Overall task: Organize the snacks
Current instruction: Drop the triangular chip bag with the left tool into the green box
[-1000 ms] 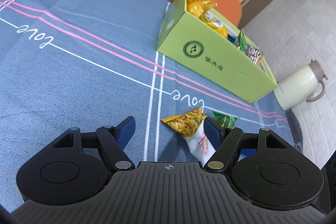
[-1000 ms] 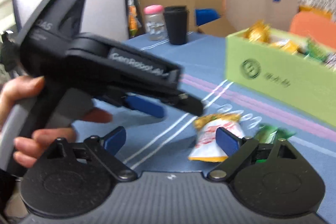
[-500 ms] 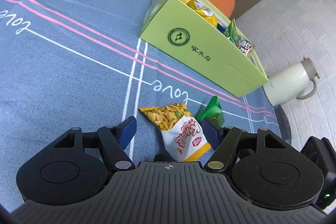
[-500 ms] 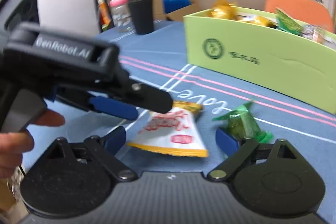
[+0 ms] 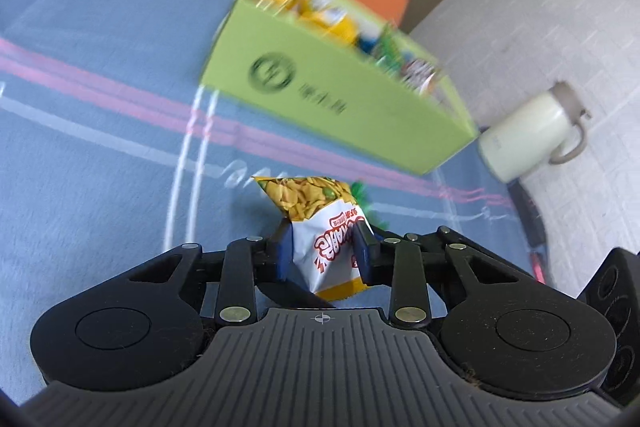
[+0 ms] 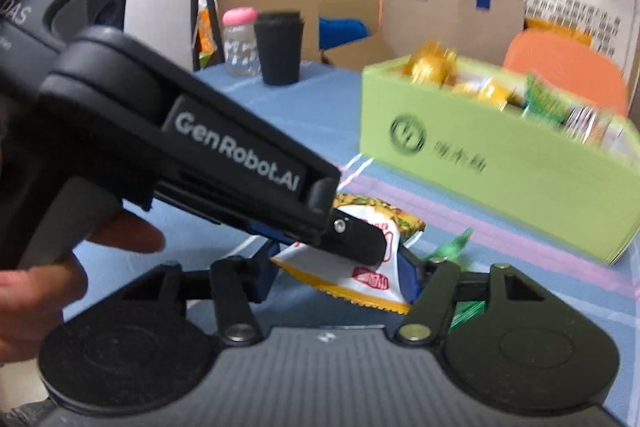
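My left gripper [image 5: 322,247] is shut on a white and yellow snack packet [image 5: 320,223], held low over the blue tablecloth [image 5: 100,147]. The same packet [image 6: 360,267] lies between the fingers of my right gripper [image 6: 340,267], whose jaws stand partly closed around it; the left gripper's body [image 6: 180,147] crosses that view. A small green snack packet [image 6: 452,247] lies just right of it, partly hidden, and peeks out in the left wrist view [image 5: 362,191]. A lime green box [image 5: 332,95] holding several snacks stands beyond, also in the right wrist view [image 6: 492,163].
A black cup [image 6: 279,47] and a clear jar with a pink lid [image 6: 239,41] stand at the table's far side. A cream jug [image 5: 532,135] sits on the floor to the right. An orange chair back [image 6: 564,67] is behind the box.
My left gripper has closed on the white and yellow packet and lifted it a little. My right gripper's fingers have narrowed around the same packet.
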A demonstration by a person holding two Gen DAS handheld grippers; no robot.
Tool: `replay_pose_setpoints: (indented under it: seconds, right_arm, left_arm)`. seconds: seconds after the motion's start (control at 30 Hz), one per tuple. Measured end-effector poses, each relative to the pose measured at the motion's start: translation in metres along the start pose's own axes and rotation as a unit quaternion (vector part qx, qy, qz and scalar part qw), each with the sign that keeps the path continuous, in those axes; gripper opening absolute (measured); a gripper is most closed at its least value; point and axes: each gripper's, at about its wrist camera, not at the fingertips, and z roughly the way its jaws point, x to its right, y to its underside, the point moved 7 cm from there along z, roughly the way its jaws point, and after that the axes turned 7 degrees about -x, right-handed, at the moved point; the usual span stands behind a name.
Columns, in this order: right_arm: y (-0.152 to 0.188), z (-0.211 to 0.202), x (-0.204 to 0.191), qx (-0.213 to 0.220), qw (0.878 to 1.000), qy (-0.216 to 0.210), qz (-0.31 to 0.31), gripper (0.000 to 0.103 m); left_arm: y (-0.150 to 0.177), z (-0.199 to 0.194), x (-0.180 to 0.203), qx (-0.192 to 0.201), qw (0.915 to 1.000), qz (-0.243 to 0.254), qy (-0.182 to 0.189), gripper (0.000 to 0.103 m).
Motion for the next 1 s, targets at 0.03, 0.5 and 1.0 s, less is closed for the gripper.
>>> replay_pose_setpoints:
  seconds: [0.03, 0.5, 1.0]
  right_arm:
    - [-0.007, -0.005, 0.002, 0.010, 1.000, 0.006, -0.005, 0.068]
    - [-0.146, 0.082, 0.103, 0.029, 0.999, 0.044, -0.015, 0.072]
    - [-0.055, -0.030, 0.091, 0.109, 0.992, 0.064, 0.024, 0.093]
  left_arm:
    - [-0.009, -0.004, 0.006, 0.010, 0.9999, 0.007, 0.003, 0.009]
    - [-0.189, 0.057, 0.015, 0.050, 0.9973, 0.044, -0.031, 0.015]
    - [-0.088, -0.012, 0.032, 0.125, 0.9885, 0.082, -0.020, 0.077]
